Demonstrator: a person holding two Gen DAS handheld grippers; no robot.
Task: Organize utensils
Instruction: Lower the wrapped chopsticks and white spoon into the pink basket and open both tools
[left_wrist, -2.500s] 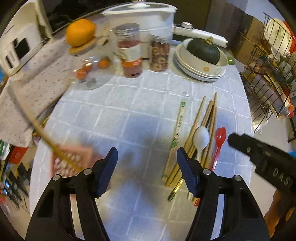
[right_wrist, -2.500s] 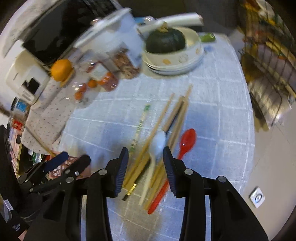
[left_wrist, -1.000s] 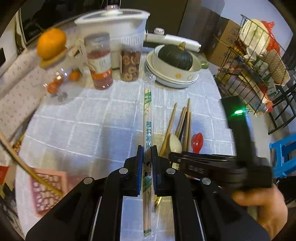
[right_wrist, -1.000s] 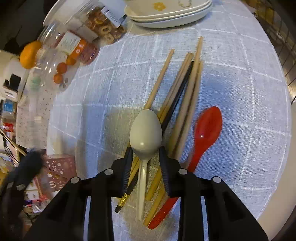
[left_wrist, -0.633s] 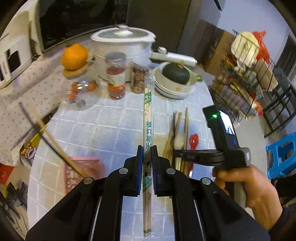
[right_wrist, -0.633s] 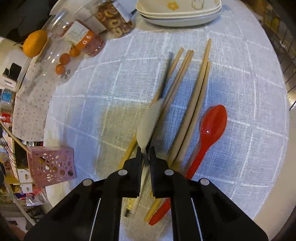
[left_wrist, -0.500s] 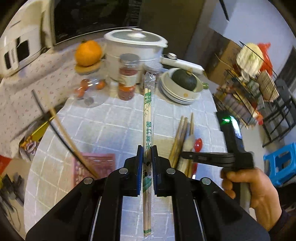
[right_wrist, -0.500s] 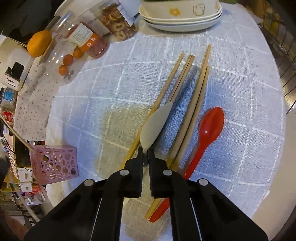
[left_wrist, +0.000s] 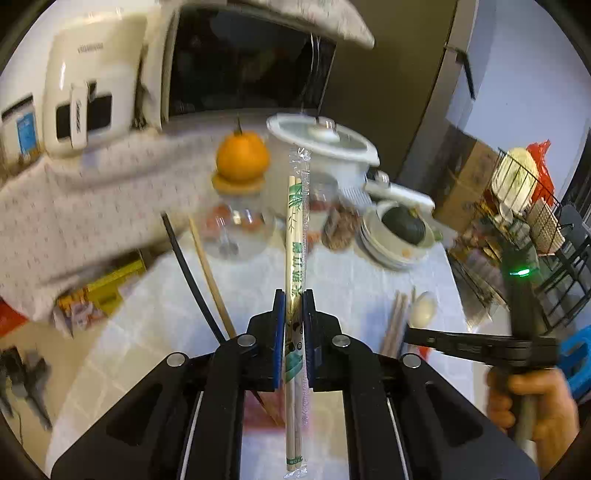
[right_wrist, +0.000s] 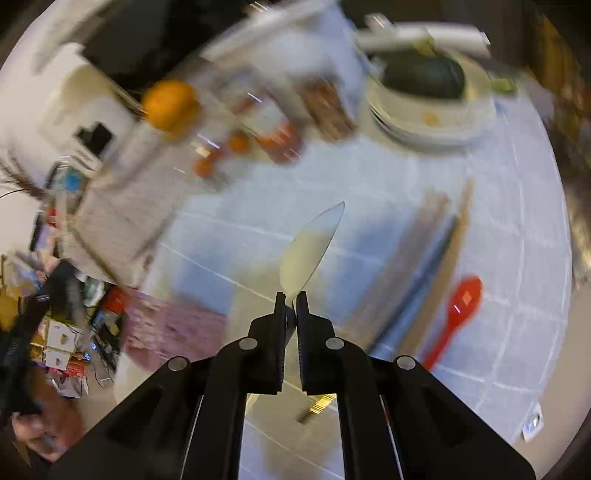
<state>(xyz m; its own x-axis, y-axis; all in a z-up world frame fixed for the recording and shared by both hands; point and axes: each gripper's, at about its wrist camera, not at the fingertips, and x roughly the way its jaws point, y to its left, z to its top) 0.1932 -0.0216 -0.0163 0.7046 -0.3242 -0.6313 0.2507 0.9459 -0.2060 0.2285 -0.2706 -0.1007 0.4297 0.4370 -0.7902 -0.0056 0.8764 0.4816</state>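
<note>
My left gripper (left_wrist: 293, 295) is shut on a pair of wrapped chopsticks (left_wrist: 295, 236), held upright above the table. In the right wrist view my right gripper (right_wrist: 291, 295) is shut on the handle of a white spoon (right_wrist: 310, 247), whose bowl stands edge-on above the tablecloth. The same right gripper (left_wrist: 413, 334) and white spoon (left_wrist: 423, 308) show at the right of the left wrist view, held by a hand (left_wrist: 532, 398). Loose wooden chopsticks (right_wrist: 424, 266) and a red spoon (right_wrist: 460, 306) lie on the cloth. A pink holder (right_wrist: 170, 332) with sticks stands at the table's left edge.
At the back stand a white cooker (left_wrist: 325, 155), jars, an orange (left_wrist: 242, 157) on a glass jar, and stacked plates with a dark squash (left_wrist: 404, 225). A wire dish rack (left_wrist: 528, 206) is off the table's right. A floral cloth (left_wrist: 92, 206) hangs at the left.
Both grippers have risen from the table. The right one closed on the white spoon and lifted it off the chopstick pile, turning it on edge. The left one carried the wrapped chopsticks leftward.
</note>
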